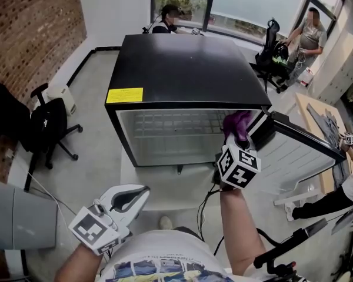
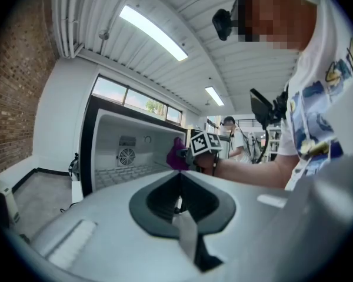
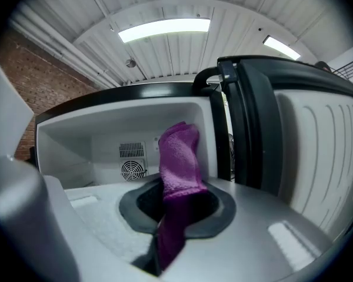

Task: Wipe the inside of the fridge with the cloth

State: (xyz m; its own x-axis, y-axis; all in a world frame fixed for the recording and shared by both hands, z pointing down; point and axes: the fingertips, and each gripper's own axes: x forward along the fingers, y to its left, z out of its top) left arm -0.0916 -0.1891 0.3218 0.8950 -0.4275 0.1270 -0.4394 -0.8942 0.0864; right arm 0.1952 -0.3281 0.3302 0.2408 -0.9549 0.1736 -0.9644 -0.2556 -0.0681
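Note:
A small black fridge [image 1: 182,63] stands open on the floor, its white inside [image 1: 170,131] with a wire shelf facing me and its door [image 1: 300,151] swung out to the right. My right gripper [image 1: 240,135] is shut on a purple cloth [image 1: 237,122] at the right front of the opening. The right gripper view shows the cloth [image 3: 179,169] standing up from the jaws before the fridge's back wall and fan grille [image 3: 132,169]. My left gripper [image 1: 142,190] hangs low at the left, outside the fridge, shut and holding nothing.
A black office chair [image 1: 44,128] stands left of the fridge by a brick wall. One person sits behind the fridge [image 1: 167,19], another stands at the far right [image 1: 309,34], and a third is at the right edge [image 1: 350,181]. A cable [image 1: 203,207] trails below the fridge.

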